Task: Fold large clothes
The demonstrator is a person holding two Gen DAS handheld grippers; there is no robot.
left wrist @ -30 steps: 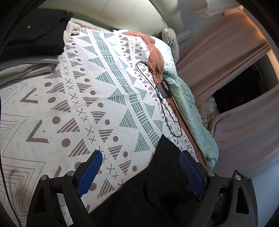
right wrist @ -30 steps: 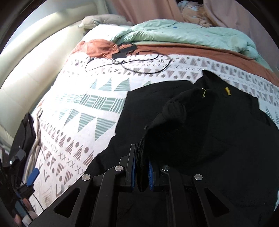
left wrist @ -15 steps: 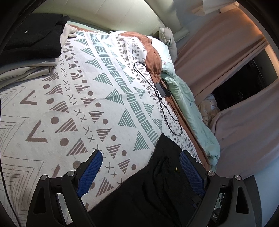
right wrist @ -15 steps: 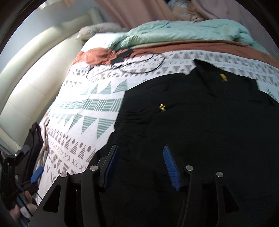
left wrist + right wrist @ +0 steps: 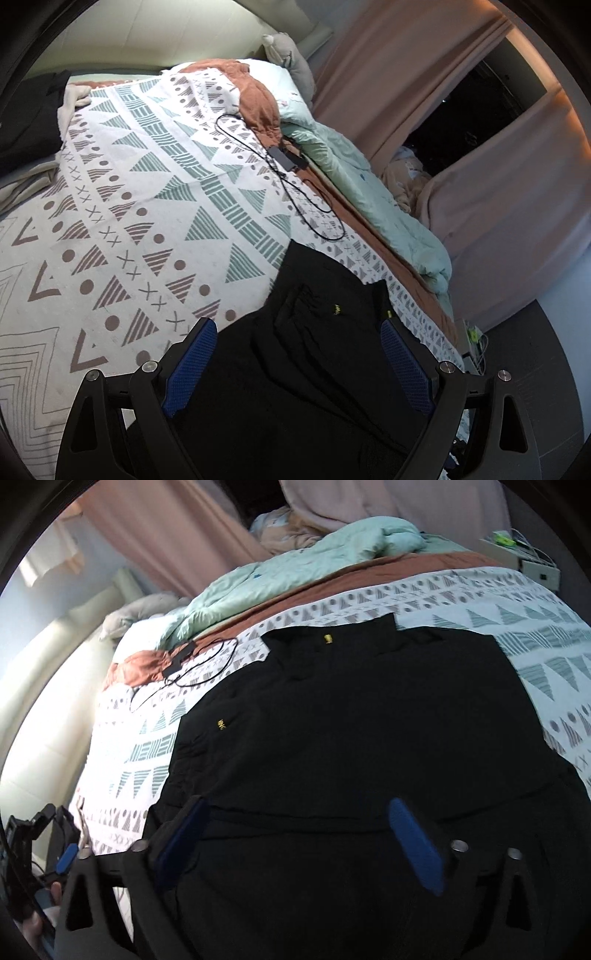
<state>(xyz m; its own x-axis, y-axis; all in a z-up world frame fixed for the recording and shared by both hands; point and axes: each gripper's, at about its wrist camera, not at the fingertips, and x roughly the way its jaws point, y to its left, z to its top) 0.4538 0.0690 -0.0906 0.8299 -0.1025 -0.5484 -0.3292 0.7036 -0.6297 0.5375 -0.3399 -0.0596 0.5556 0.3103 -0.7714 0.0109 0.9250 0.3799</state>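
Observation:
A large black garment (image 5: 351, 731) with a small yellow logo lies spread flat on the patterned bed cover (image 5: 535, 627). It also shows in the left wrist view (image 5: 317, 354), with one part folded over near the logo. My left gripper (image 5: 297, 363) is open and empty, hovering over the garment's near part. My right gripper (image 5: 303, 834) is open and empty, just above the garment's lower part. The left gripper (image 5: 44, 853) shows at the lower left edge of the right wrist view.
A black charger with its looped cable (image 5: 288, 173) lies on the bed beyond the garment. A mint duvet (image 5: 369, 199) and a rust sheet run along the far side. Folded dark and beige clothes (image 5: 33, 122) sit at the bed's far left. Pink curtains (image 5: 498, 192) hang beyond.
My right gripper let go of the bunched black fabric and opened; the fabric now lies flat on the garment. My left gripper moved over the garment, staying open.

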